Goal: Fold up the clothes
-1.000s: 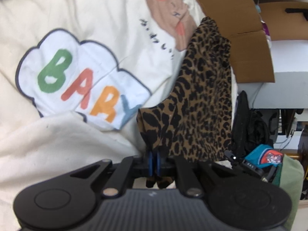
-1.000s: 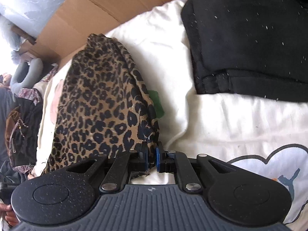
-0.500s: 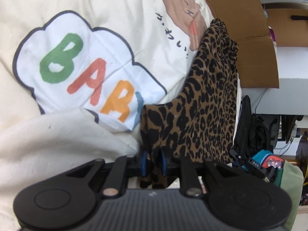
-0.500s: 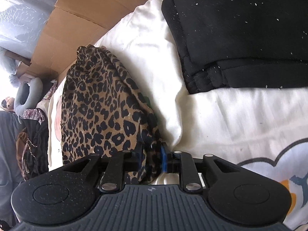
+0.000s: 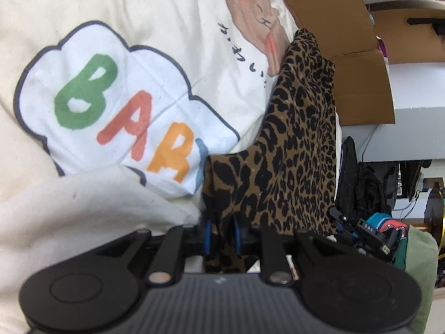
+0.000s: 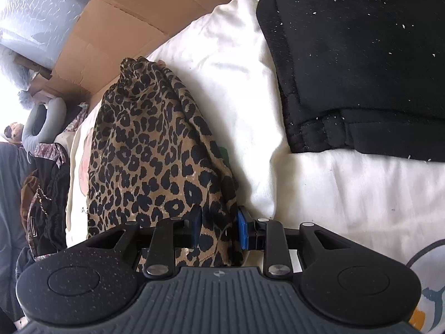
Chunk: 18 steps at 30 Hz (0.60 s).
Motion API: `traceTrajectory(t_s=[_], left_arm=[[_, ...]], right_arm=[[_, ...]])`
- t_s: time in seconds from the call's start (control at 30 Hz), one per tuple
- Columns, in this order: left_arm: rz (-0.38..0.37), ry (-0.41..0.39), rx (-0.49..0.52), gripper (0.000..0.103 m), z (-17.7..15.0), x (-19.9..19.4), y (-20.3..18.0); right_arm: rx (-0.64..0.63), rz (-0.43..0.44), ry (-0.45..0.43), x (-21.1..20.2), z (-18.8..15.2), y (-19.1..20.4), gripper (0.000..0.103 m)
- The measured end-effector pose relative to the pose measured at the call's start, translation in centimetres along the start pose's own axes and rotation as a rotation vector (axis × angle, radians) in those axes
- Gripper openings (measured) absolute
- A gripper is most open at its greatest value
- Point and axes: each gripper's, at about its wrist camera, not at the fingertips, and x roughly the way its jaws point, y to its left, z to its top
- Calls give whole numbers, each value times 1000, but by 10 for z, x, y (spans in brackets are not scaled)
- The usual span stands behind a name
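The leopard-print garment [image 5: 300,150] lies on the cream bedding [image 5: 172,8], its near edge between my jaws. My left gripper [image 5: 221,235] and right gripper [image 6: 218,229] have just been opening, now narrowly parted; I judge I'm letting go. Next: draw clear without dragging cloth. Whether the pads touch fabric, I cannot tell

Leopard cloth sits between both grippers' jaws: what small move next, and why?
Probably draw both grippers straight back off the leopard cloth. The jaws of the left gripper and right gripper have just been opening, with fabric loose between them, and the cloth lies folded on the cream sheet.
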Motion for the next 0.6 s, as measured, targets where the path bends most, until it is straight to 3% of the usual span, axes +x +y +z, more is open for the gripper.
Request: traceTrajectory(t_s=[0.17,0.4,0.43,0.6], left_arm=[[-19,12,-1,8,-3,0,1],[-35,13,-24,13,-3,2,5],[-39,13,-28,14,-3,2,6],[-72,10,-56,15,-5,3,13]], right_arm=[[-65,11,20,-4,0,4,15],[-125,17,23,-3,10,4,22],[-131,19,30,-1,12,4,28],[-109,43,99,14,16,-5,31]])
